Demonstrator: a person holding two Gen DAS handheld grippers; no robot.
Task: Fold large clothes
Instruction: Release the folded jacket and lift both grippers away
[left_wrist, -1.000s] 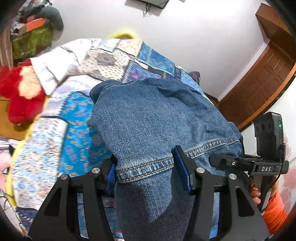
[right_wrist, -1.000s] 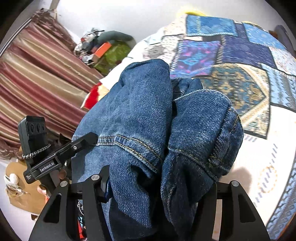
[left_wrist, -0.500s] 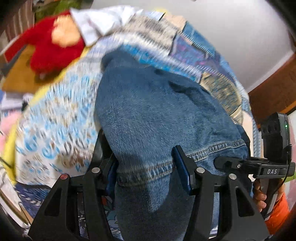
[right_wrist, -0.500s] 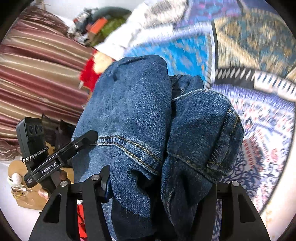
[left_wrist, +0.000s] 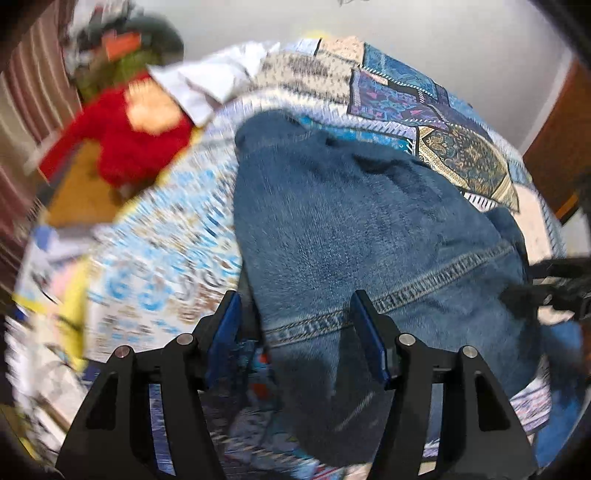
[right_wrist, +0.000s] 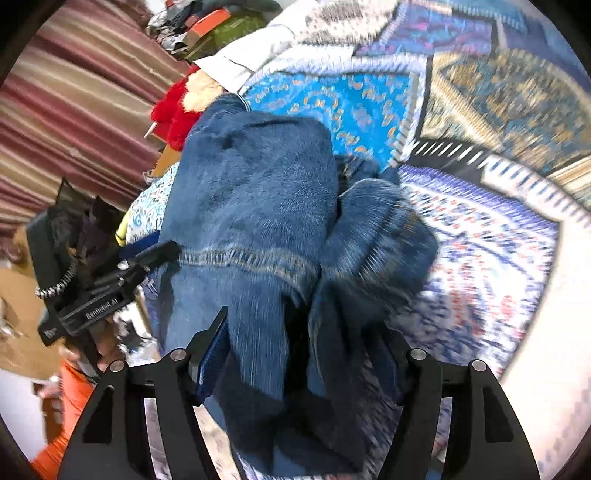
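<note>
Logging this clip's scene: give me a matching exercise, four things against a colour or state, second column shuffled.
Things:
1. jeans
2. stuffed toy
3. bedspread
4. left tongs

Colours or states:
A. red with a pale patch
B. jaws opening, denim between them
C. blue denim, lying folded
D. patchwork of blue patterned panels

Pairs: 1-C, 2-A, 3-D, 4-B

Motion blur smears the patterned bedspread (left_wrist: 155, 266) and the red plush toy (left_wrist: 122, 147) in the left wrist view. The denim garment (right_wrist: 251, 206) hides the right gripper's (right_wrist: 295, 354) right finger, so contact there cannot be told. The garment's lower end is cut off by the frame edge.
</note>
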